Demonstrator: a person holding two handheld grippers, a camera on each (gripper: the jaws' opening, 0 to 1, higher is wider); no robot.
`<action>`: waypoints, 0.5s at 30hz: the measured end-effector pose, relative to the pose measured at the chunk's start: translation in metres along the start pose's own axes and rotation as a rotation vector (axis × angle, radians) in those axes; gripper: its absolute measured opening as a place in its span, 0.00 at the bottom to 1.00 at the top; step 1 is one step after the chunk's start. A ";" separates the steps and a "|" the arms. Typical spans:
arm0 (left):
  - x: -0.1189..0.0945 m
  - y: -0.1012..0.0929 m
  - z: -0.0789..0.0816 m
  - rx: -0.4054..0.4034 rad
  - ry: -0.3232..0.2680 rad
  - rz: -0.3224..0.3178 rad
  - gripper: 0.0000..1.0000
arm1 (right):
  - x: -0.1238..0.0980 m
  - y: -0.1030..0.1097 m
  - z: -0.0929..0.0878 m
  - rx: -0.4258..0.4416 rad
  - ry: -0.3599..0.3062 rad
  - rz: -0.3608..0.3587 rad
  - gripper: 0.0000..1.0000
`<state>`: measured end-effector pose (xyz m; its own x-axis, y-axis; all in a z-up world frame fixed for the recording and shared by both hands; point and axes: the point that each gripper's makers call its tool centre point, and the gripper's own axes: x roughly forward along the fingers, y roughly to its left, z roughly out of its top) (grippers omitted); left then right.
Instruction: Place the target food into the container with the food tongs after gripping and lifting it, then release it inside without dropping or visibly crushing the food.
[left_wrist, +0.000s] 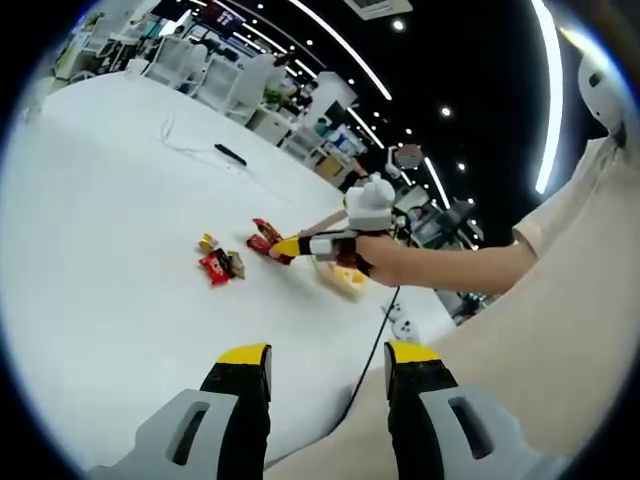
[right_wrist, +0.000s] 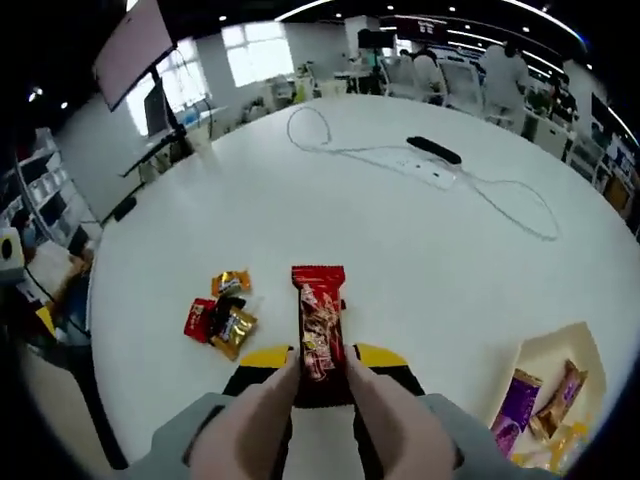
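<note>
From my left gripper view, the right gripper (left_wrist: 290, 246) is small and far off across the white table (left_wrist: 120, 200), and I can't make out there what its tips carry. The tray (right_wrist: 560, 350) is cut off at the edge of my right gripper view, so I see just some of the wrapped sweets in it.

The red snack bar (right_wrist: 318, 325) stands lengthwise between the tongs (right_wrist: 330, 400), which my right gripper (right_wrist: 322, 355) squeezes together on the bar's near end. The bar sits above the table, with the small pile of snacks (right_wrist: 222, 315) to its left and the tray off to its right.

My left gripper (left_wrist: 328, 356) hangs with its jaws apart, holding nothing.
</note>
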<state>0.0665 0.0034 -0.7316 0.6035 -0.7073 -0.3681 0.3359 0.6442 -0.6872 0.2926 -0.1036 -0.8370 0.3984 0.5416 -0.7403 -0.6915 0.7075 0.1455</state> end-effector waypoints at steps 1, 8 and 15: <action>0.001 -0.001 0.000 0.002 0.001 -0.003 0.45 | -0.001 -0.001 -0.001 0.010 -0.002 -0.001 0.22; 0.001 -0.003 -0.002 0.004 0.004 -0.009 0.45 | -0.008 0.003 0.002 0.021 -0.018 -0.004 0.22; -0.002 -0.003 -0.003 0.006 0.003 -0.007 0.45 | -0.014 0.007 0.008 0.031 -0.038 0.002 0.21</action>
<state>0.0627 0.0020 -0.7307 0.5991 -0.7124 -0.3655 0.3444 0.6414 -0.6856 0.2870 -0.1023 -0.8206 0.4194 0.5595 -0.7148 -0.6735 0.7198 0.1682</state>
